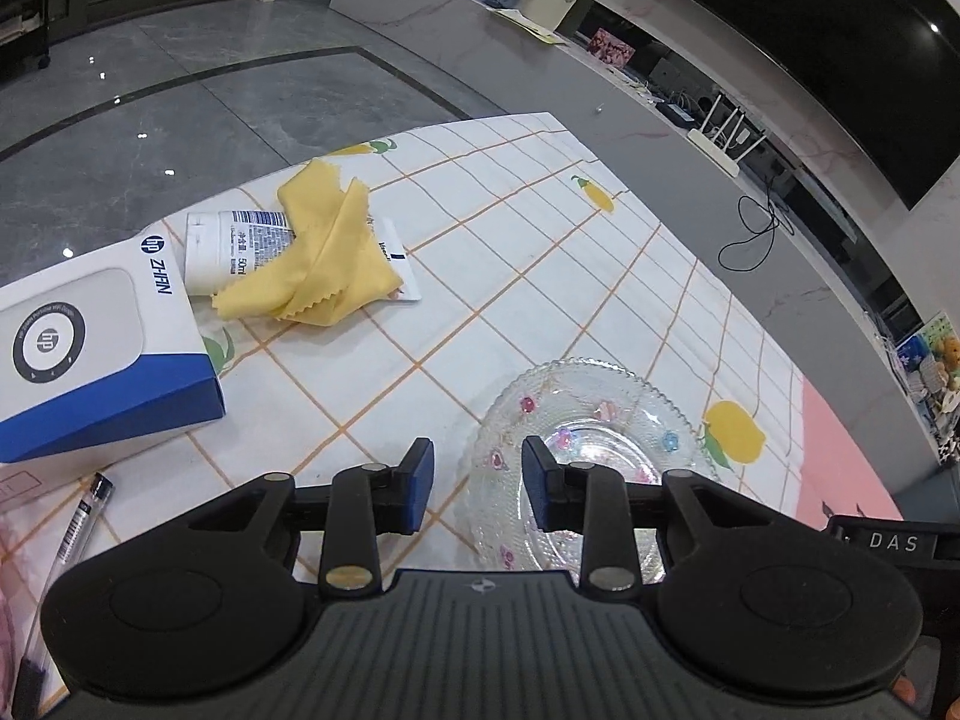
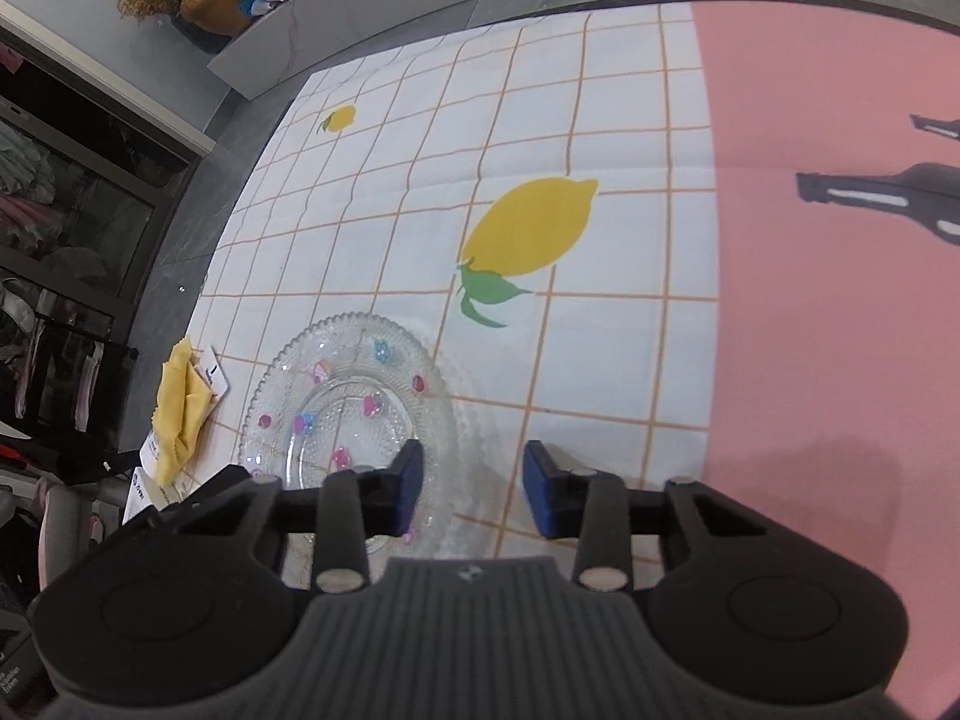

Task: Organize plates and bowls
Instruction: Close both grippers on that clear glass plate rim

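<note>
Both the left gripper (image 1: 477,483) and right gripper (image 2: 471,489) hover wide apart, holding nothing, over the clear beaded glass plate (image 1: 591,414) on the lemon-print tablecloth (image 1: 510,252).

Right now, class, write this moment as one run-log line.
left claw: open, empty, over plate rim | right claw: open, empty | glass plate: flat on tablecloth | yellow cloth: untouched

Plate (image 1: 591,414): clear pressed glass, beaded texture, scalloped rim, glossy, with small coloured flower motifs. Tablecloth (image 1: 540,252): smooth, matt, printed with an orange grid and lemons; cloth (image 1: 318,252): yellow fabric, soft, pinked edges. Box (image 1: 90,354): white-and-blue cardboard, slight sheen; floor (image 1: 180,102): polished grey tile, reflective.
</note>
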A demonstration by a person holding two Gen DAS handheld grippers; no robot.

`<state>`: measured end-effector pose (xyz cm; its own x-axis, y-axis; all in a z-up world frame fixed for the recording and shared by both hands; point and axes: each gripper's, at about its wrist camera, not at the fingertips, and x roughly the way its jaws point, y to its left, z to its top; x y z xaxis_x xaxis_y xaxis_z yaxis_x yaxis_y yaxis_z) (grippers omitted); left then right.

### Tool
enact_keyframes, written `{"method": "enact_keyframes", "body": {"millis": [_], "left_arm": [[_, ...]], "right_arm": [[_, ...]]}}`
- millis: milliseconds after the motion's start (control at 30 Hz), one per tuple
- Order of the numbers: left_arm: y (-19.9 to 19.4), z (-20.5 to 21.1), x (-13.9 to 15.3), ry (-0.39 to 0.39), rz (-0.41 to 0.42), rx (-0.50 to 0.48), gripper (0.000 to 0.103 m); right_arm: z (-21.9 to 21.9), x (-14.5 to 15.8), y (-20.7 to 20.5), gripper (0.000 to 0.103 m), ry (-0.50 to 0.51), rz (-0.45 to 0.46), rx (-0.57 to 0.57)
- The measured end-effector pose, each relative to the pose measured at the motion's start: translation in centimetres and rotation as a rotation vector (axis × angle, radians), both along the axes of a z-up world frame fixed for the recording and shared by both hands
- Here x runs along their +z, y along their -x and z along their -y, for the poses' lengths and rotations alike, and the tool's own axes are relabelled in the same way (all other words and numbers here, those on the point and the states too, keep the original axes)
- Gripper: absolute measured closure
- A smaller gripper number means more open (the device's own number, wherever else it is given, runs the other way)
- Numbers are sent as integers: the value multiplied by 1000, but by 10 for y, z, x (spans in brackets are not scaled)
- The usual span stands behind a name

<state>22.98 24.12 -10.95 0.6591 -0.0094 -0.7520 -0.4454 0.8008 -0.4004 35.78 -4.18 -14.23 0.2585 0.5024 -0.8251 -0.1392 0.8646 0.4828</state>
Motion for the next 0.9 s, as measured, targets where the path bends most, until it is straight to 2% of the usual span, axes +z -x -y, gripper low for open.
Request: {"method": "enact_keyframes", "body": {"millis": [167, 233, 267, 300, 467, 700, 900], "left_arm": [[-5, 1, -6, 12, -14, 0, 81], [-5, 3, -7, 15, -11, -11, 89], [-5, 4, -7, 15, -10, -10, 89], [-5, 5, -6, 7, -13, -10, 89], [-1, 6, -1, 0, 4, -6, 93], [12, 12, 20, -2, 20, -26, 94], [33, 24, 49, 18, 74, -41, 96]], "right_arm": [[-2, -2, 0, 76, -16, 5, 1], [-4, -4, 0, 84, -18, 3, 4], [-4, -6, 0, 92, -26, -7, 7], [-4, -9, 0, 96, -42, -26, 8], [1, -8, -1, 97, -64, -52, -3], [8, 16, 12, 97, -74, -32, 21], [30, 38, 34, 97, -110, -17, 8]]}}
